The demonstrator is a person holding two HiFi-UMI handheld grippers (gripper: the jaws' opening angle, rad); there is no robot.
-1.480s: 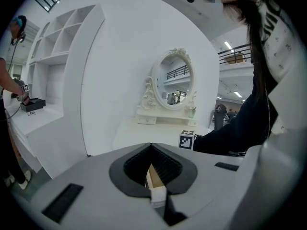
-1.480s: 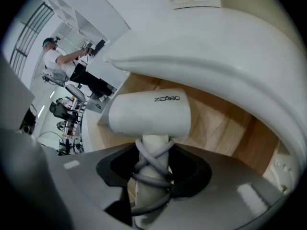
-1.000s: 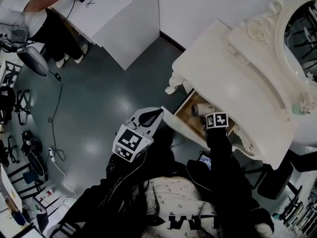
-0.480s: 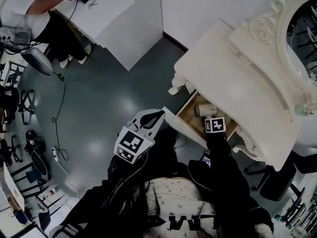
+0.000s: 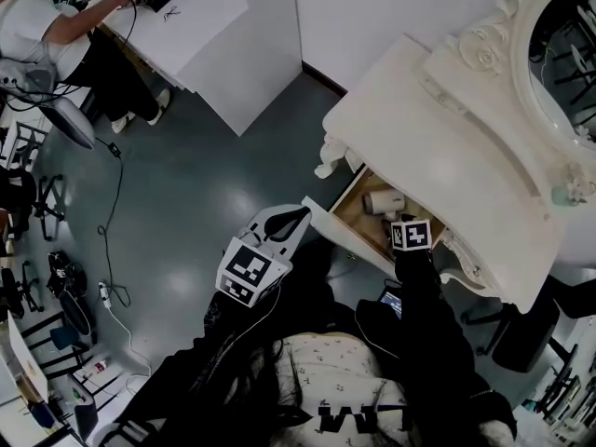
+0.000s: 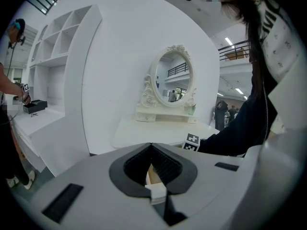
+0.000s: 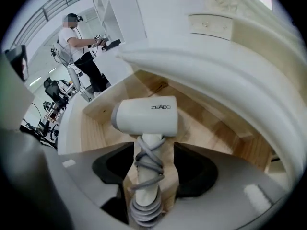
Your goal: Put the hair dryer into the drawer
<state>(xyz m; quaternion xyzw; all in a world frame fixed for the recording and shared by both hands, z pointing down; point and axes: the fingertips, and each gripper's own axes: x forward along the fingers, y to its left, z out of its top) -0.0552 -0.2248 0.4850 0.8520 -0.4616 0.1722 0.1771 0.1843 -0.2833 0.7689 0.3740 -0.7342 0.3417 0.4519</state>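
Observation:
A white hair dryer (image 7: 146,115) with its grey cord wound round the handle lies on the wooden floor of the open drawer (image 7: 96,128). In the head view the hair dryer (image 5: 382,203) shows inside the drawer (image 5: 343,240) of the white dressing table (image 5: 438,138). My right gripper (image 7: 152,166) points steeply down over the drawer (image 5: 403,222). Its jaws are opening, and the handle stands between them with a gap on each side. My left gripper (image 5: 296,214) hangs beside the drawer's front corner, shut and empty (image 6: 154,174).
An oval mirror (image 5: 559,54) in an ornate frame stands on the dressing table. A person (image 5: 47,26) works at a white desk (image 5: 186,7) at the far left. Stands, a cable (image 5: 107,212) and gear lie on the grey floor at the left.
The right gripper's marker cube has drawn slightly back toward me from the dryer, which stays lying in the drawer. The left gripper has kept still.

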